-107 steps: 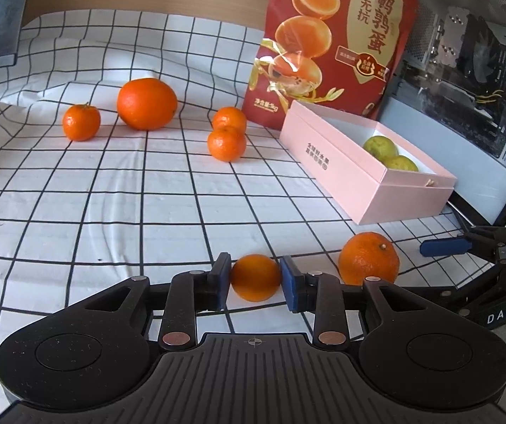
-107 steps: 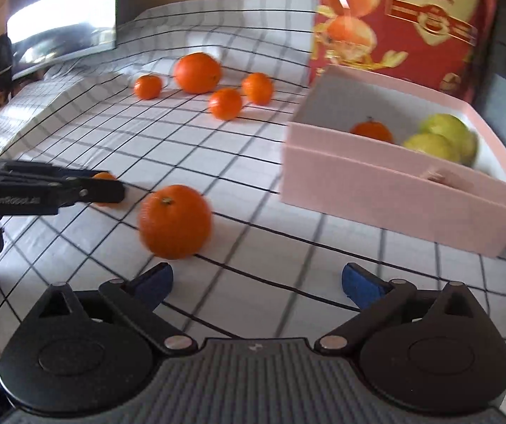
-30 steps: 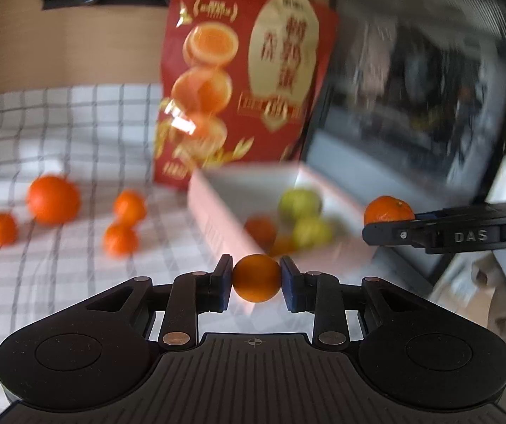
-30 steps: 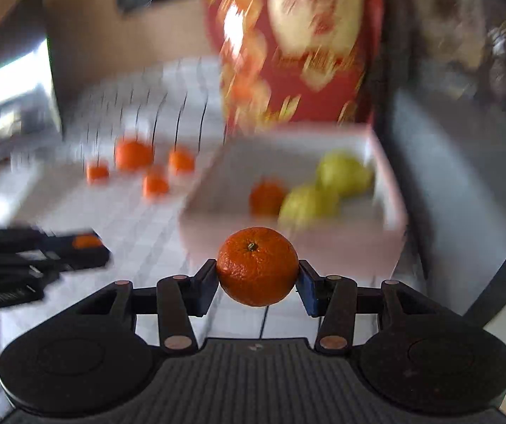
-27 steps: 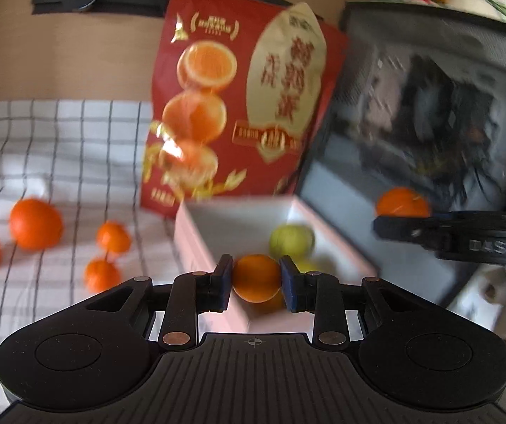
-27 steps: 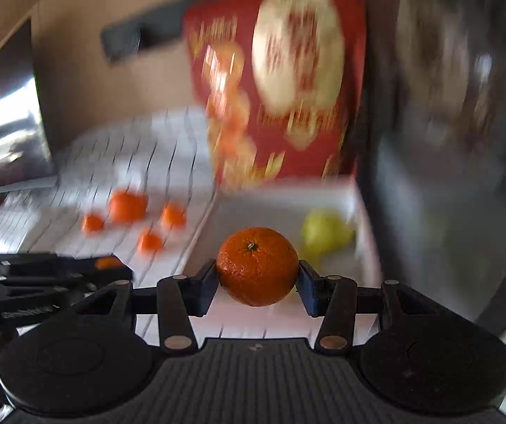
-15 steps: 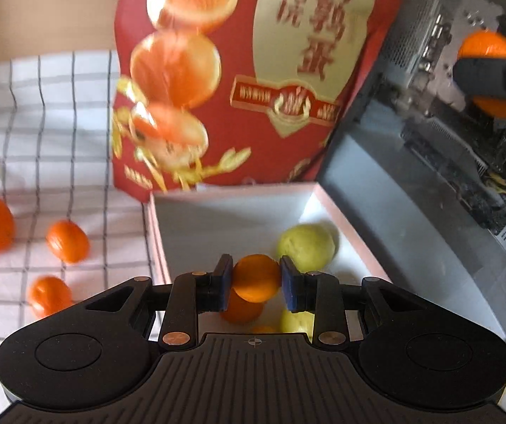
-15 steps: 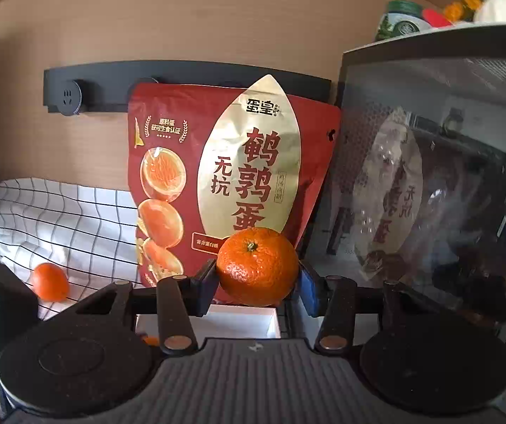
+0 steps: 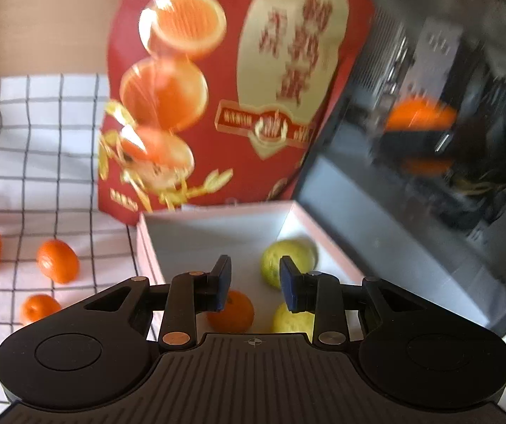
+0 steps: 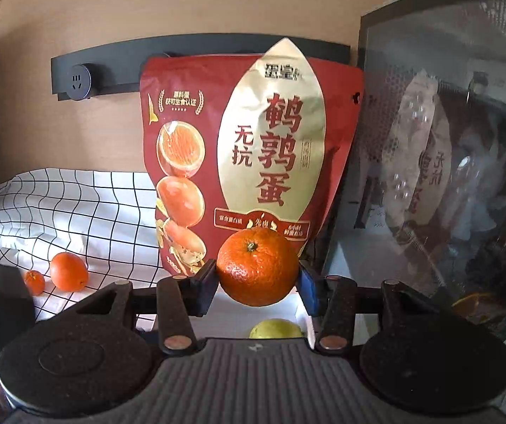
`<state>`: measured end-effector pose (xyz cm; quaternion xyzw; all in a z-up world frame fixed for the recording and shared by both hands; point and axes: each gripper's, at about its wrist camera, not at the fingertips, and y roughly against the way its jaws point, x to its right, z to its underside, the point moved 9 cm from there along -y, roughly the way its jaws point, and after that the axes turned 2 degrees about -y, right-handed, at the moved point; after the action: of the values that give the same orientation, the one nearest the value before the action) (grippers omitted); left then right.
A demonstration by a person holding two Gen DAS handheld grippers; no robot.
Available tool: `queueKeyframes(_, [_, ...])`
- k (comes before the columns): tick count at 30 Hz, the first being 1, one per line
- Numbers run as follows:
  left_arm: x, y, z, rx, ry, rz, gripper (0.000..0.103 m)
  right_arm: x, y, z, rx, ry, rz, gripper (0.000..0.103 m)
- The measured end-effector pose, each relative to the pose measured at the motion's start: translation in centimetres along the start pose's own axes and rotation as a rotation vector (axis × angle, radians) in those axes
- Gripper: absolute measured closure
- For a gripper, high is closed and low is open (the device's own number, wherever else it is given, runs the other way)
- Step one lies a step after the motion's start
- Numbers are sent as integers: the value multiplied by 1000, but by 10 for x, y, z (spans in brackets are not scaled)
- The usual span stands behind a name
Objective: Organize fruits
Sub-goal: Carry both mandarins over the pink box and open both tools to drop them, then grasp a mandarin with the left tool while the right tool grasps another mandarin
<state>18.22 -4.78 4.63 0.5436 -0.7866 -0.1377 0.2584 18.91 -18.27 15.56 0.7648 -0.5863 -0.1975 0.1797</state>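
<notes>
Fruit-sorting is at the drop-off step. Loose small orange mandarins (image 9: 57,260) lie on the checked cloth surface (image 9: 23,162). Left claw (image 9: 255,284) hangs over the shallow pink cardboard box (image 9: 217,228), jaws apart and empty, above a mandarin and green fruits inside. Right claw (image 10: 256,284) is clamped on a large round orange mandarin (image 10: 257,267), which next needs lowering into that box.

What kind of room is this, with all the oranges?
Probably a desk or table at home, not a shop. A checked cloth covers it, a glass-sided computer case stands beside a red snack bag, and a wall socket sits behind.
</notes>
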Motion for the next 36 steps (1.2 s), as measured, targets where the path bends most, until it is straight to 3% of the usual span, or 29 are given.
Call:
queueKeyframes(6, [-44,29,1,56,94,-2,69,-5,-34,25,-89,-39,-33,56])
queueKeyframes(11, [-125,57,8,95,175,-145,69,-17,-76,49,-183,-80,-66,56])
queueKeyframes(14, [-183,79,12,129,265,-230,69,-23,-109,62,-234,-112,-49,56])
queueKeyframes(19, [-258,120,24,193,311,-371,69,-28,-153,84,-297,-139,-2,54])
queueKeyframes(22, [-285,127,40,210,385,-366,69,-33,-159,85,-273,-92,61,41])
queueKeyframes(25, [-303,129,53,280,457,-358,69,-50,-148,73,-204,-44,72,39])
queueKeyframes(27, [-311,133,61,354,509,-341,69,-74,-134,63,-161,-27,8,30])
queueKeyframes(28, [-315,134,65,349,528,-347,69,-90,-126,60,-146,-20,-42,24])
queueKeyframes(29, [-318,137,64,335,533,-360,69,-108,-118,58,-131,-12,-97,23])
queueKeyframes(31, [-317,151,59,396,499,-391,69,-145,-108,59,-111,20,-181,21])
queueKeyframes(36, [-326,162,64,419,553,-413,69,-228,-114,78,-111,115,-292,21])
